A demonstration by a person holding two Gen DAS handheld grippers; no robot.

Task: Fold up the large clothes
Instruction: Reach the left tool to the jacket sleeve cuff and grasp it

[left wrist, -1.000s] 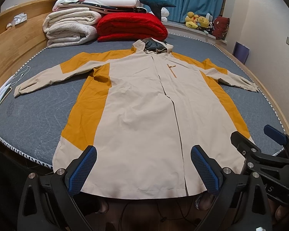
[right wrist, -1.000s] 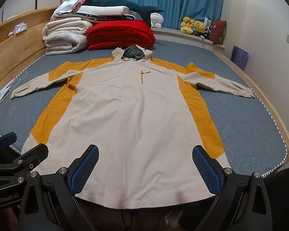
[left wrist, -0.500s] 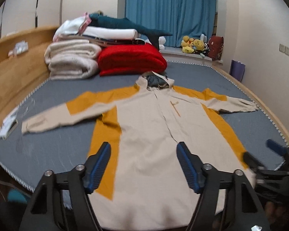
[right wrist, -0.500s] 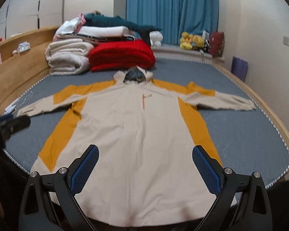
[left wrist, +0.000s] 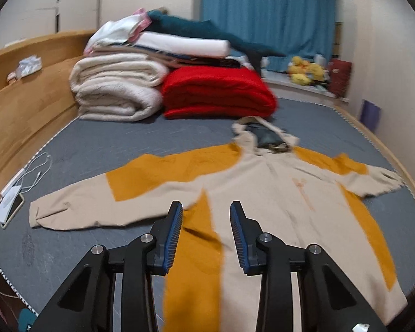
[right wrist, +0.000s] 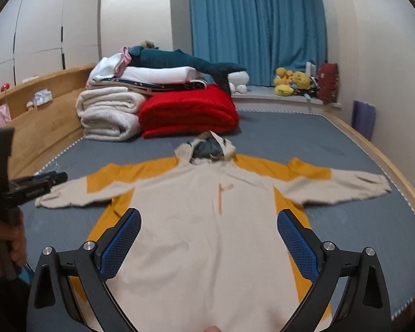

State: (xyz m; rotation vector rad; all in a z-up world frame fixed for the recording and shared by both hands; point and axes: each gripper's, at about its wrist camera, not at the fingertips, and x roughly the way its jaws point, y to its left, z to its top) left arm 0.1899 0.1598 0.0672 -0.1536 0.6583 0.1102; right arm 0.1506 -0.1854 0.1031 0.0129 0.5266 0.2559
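My left gripper (left wrist: 206,221) is partly open: the two blue pads (left wrist: 173,232) stand with a clear gap between them, narrower than on my other side, and nothing is between them. It hangs above the jacket (left wrist: 262,221) near the left armpit, where the orange panel meets the beige front, and I see no contact with the cloth.

My right gripper (right wrist: 209,238) is opened wide, the jaws far apart, and it holds nothing. It hovers over the middle of the jacket (right wrist: 207,235), below the small orange chest mark.

The jacket lies flat and face up on the grey bed (right wrist: 359,221), both sleeves spread out to the sides, the hood pointing to the far end (the picture is a little blurred there). The left sleeve (left wrist: 77,207) ends near a phone (left wrist: 12,209) and white cables at the bed's edge.

Behind the hood are folded blankets: a red one (right wrist: 188,113) and beige ones (right wrist: 108,116), with more textiles on top. In the right view I see the left gripper (right wrist: 27,188) from the side, held by a hand (right wrist: 8,246).
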